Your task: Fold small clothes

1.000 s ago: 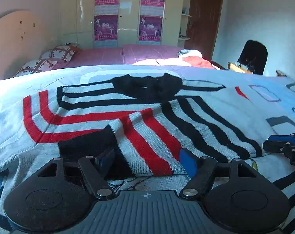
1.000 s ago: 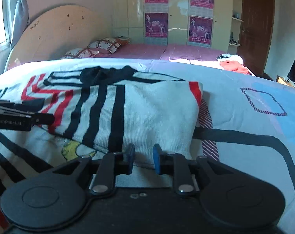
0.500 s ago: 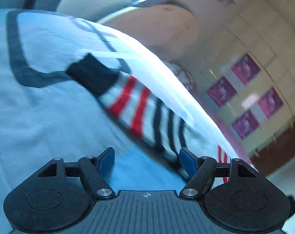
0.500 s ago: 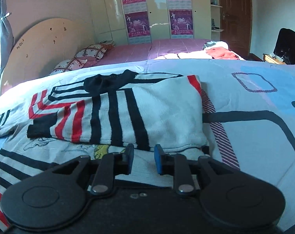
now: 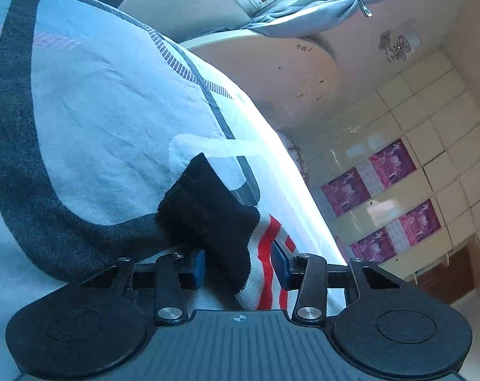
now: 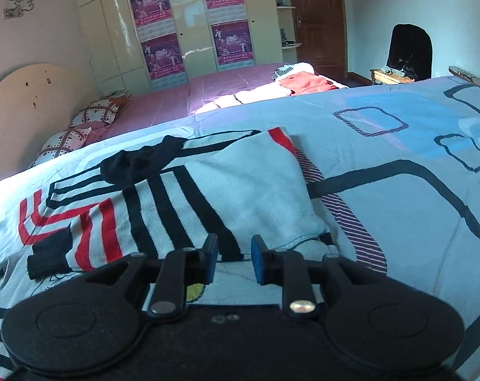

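Your left hand-held gripper (image 5: 238,266) is rolled steeply to one side, and its blue pads (image 5: 198,268) sit parted on either side of the sweater's black cuff (image 5: 208,209), the cuff and the red-and-white striped sleeve end lying between them; you cannot tell from this view whether the pads press the fabric or merely flank it. Your right hand-held gripper (image 6: 232,262) is level and low over the bed, its pads (image 6: 212,260) a narrow gap apart with nothing between them, just short of the near edge of the sweater (image 6: 183,197). The sweater lies flat on the patterned bedspread (image 6: 398,209), partly folded, with a sleeve laid across its front and its black cuff at the left edge, the black collar at the far side. Beyond the bedspread lies a second bed with a purple cover (image 6: 208,89), two patterned pillows (image 6: 78,123) at its head and a small heap of red and white clothes (image 6: 303,82) on it. Farther back stand a poster-covered wardrobe (image 6: 189,22), a brown door (image 6: 319,16) and a dark chair (image 6: 410,52).
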`<state>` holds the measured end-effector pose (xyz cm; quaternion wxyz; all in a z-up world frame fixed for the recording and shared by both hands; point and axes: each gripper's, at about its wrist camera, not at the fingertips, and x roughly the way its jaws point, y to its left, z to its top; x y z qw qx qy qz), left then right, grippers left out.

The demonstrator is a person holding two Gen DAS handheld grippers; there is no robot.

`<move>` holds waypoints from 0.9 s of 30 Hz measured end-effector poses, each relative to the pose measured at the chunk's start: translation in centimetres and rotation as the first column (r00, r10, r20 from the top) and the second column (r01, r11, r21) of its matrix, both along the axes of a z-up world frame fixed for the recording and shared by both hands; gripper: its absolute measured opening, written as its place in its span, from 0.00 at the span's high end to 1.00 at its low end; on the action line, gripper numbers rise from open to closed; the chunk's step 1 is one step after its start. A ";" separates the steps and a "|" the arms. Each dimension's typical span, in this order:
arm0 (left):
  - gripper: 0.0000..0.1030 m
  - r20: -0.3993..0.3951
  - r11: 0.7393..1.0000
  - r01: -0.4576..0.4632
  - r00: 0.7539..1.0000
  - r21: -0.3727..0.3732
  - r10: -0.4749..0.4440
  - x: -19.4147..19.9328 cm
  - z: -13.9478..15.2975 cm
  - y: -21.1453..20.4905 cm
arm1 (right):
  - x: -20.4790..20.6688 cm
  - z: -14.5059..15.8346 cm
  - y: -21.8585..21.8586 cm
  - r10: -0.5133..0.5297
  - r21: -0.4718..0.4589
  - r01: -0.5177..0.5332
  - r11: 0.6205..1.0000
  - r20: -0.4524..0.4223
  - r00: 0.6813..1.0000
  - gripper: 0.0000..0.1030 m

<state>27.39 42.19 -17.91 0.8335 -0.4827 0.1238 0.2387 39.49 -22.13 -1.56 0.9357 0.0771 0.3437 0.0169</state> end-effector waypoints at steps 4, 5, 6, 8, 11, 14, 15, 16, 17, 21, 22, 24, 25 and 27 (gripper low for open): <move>0.95 -0.053 1.000 0.000 0.999 0.024 0.001 0.0 0.7 0.3 | -0.6 0.3 -0.2 -0.017 -0.012 0.017 1.000 0.003 1.000 0.77; 0.95 -0.040 0.998 0.001 0.999 0.056 0.001 0.0 1.5 -0.1 | -0.7 0.4 -0.3 -0.019 -0.014 0.019 1.000 0.005 1.000 0.77; 0.95 -0.025 0.996 0.011 1.000 0.088 -0.009 0.2 2.3 -0.6 | -0.9 0.4 -0.3 -0.021 -0.019 0.022 1.000 0.009 1.000 0.77; 0.95 0.038 0.991 0.049 0.998 0.122 -0.054 0.8 4.3 -2.1 | -1.2 0.6 -0.6 -0.030 -0.023 0.031 0.999 0.013 0.999 0.77; 0.95 0.081 0.961 0.153 0.981 0.232 -0.176 3.2 7.9 -6.0 | -1.8 0.9 -1.3 -0.051 -0.023 0.052 0.998 0.021 0.998 0.76; 0.95 0.059 0.881 0.300 0.937 0.365 -0.344 6.9 11.0 -11.8 | -2.3 1.2 -2.0 -0.073 -0.017 0.074 0.997 0.032 0.997 0.76; 0.95 0.041 0.855 0.342 0.921 0.390 -0.388 8.3 11.5 -13.7 | -2.5 1.3 -2.3 -0.081 -0.014 0.081 0.997 0.038 0.996 0.77; 0.95 0.022 0.825 0.392 0.899 0.407 -0.438 9.9 12.0 -15.9 | -2.7 1.4 -2.6 -0.087 -0.008 0.088 0.996 0.042 0.995 0.76; 0.95 0.002 0.797 0.435 0.878 0.420 -0.480 11.2 12.3 -17.9 | -2.9 1.5 -3.1 -0.094 -0.003 0.095 0.995 0.048 0.994 0.76; 0.95 -0.078 0.695 0.584 0.786 0.420 -0.613 16.5 11.9 -26.4 | -3.3 1.6 -4.5 -0.115 0.007 0.115 0.993 0.050 0.992 0.76; 0.95 -0.101 0.669 0.619 0.761 0.412 -0.641 17.6 11.6 -28.5 | -3.4 1.5 -4.9 -0.121 0.010 0.121 0.993 0.049 0.991 0.76; 0.95 -0.139 0.624 0.678 0.713 0.390 -0.688 19.5 10.9 -32.1 | -3.4 1.5 -5.8 -0.131 0.019 0.131 0.991 0.048 0.990 0.76; 0.95 -0.173 0.596 0.707 0.688 0.382 -0.705 20.5 10.6 -34.0 | -3.3 1.4 -6.3 -0.137 0.024 0.136 0.990 0.045 0.990 0.76; 0.95 -0.234 0.550 0.752 0.646 0.364 -0.727 21.9 9.7 -37.2 | -3.2 1.2 -7.1 -0.145 0.036 0.143 0.989 0.041 0.989 0.76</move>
